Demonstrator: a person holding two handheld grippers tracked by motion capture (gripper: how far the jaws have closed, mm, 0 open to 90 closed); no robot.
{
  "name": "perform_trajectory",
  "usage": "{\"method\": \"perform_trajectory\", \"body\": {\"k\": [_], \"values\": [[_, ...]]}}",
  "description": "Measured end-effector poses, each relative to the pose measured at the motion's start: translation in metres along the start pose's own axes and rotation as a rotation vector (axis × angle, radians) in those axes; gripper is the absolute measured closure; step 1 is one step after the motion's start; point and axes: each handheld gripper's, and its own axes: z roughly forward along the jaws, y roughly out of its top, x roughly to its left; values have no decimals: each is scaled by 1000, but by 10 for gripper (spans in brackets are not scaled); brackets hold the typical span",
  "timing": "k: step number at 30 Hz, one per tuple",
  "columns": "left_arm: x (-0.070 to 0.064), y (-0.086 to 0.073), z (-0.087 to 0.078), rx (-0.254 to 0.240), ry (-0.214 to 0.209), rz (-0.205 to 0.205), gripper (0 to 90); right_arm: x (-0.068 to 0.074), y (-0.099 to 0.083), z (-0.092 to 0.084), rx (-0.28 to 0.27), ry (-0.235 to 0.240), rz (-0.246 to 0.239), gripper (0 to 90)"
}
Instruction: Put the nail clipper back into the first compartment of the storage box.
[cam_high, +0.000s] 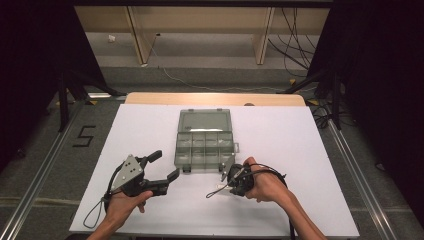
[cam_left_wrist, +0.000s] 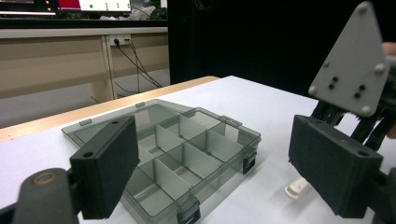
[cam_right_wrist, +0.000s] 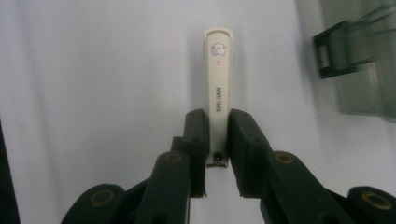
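- Gripping the cream nail clipper (cam_right_wrist: 218, 88) at its hinged end, your right hand-held gripper (cam_right_wrist: 217, 154) has its jaws closed against both sides; the clipper lies flat on the white desk (cam_right_wrist: 93, 93), pointing straight ahead of the jaws.
- Your left hand-held gripper (cam_left_wrist: 215, 163) hovers wide open and empty, with the open compartment box (cam_left_wrist: 177, 149) just ahead of it.
- Judging by this, you're at the pick-up; next likely calls for lifting cleanly and carrying the clipper to a compartment.
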Motion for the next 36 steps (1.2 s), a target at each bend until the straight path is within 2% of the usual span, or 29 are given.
{"method": "perform_trajectory", "body": {"k": [1,2,3,7,12,16,17,23,31,36], "values": [[0,0,0,0,0,0,158,-1,1,-5,-4,-20,-5,773],[1,0,0,0,1,-5,158,-1,2,-8,-17,-25,6,773],[1,0,0,1,2,-4,158,-2,2,-13,-29,-32,-5,773],[1,0,0,0,2,-4,157,-4,5,-24,-63,-46,26,773],[1,0,0,1,3,2,157,-10,7,-31,-92,-86,69,773],[1,-1,0,3,3,-3,158,-14,9,-36,-111,-96,89,773],[1,-1,1,3,3,-3,157,-15,10,-36,-138,-109,93,773],[1,-1,1,4,3,-8,157,-22,20,-40,-168,-120,118,773],[1,-1,0,3,2,-3,157,-37,30,-39,-230,-99,176,773],[1,-1,0,5,1,-8,158,-46,40,-37,-257,-104,196,773]]}}
